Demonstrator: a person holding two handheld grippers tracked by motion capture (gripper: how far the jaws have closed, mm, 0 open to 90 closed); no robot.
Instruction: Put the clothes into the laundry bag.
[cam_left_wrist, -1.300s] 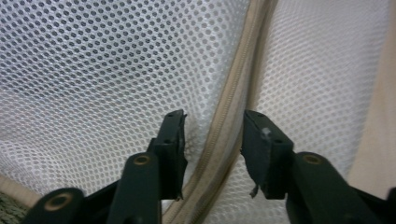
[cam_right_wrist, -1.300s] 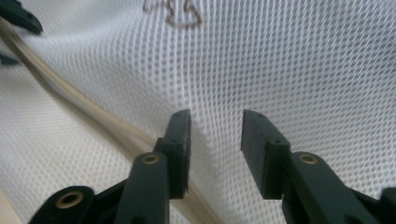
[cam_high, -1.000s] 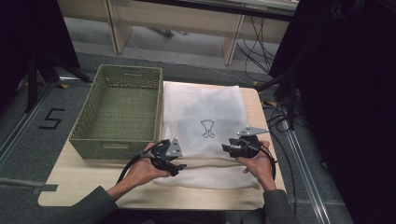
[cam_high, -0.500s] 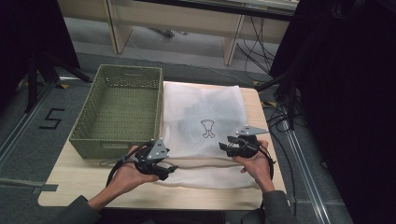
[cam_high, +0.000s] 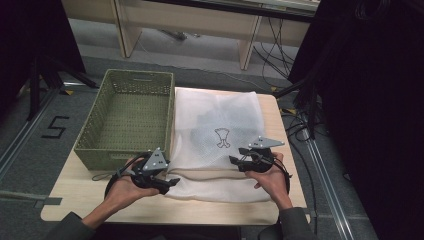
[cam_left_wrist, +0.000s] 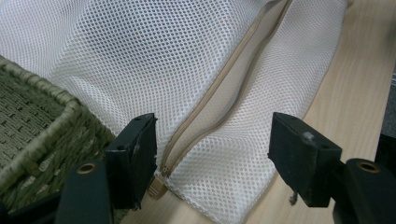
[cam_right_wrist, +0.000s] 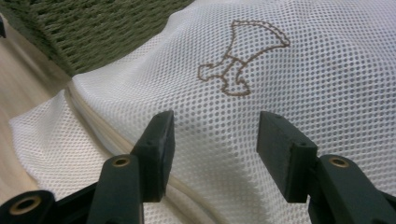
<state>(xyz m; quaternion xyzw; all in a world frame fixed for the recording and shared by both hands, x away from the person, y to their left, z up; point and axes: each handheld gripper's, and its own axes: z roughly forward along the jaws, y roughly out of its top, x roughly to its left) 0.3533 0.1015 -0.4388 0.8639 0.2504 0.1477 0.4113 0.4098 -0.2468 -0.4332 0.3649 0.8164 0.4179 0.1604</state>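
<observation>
Light wooden table (cam_high: 287, 125) carries a green woven rectangular basket (cam_high: 131, 115) on its left part and, touching the basket's right side, a flat white mesh laundry bag (cam_high: 215, 130) with a beige zipper (cam_left_wrist: 219, 88) and a small brown embroidered emblem (cam_right_wrist: 240, 60). My left gripper (cam_left_wrist: 212, 158) sits at the bag's near-left corner beside the basket, jaws spread wide over the zipper end and gripping nothing. My right gripper (cam_right_wrist: 212, 149) is low over the mesh just below the emblem, jaws likewise released.
</observation>
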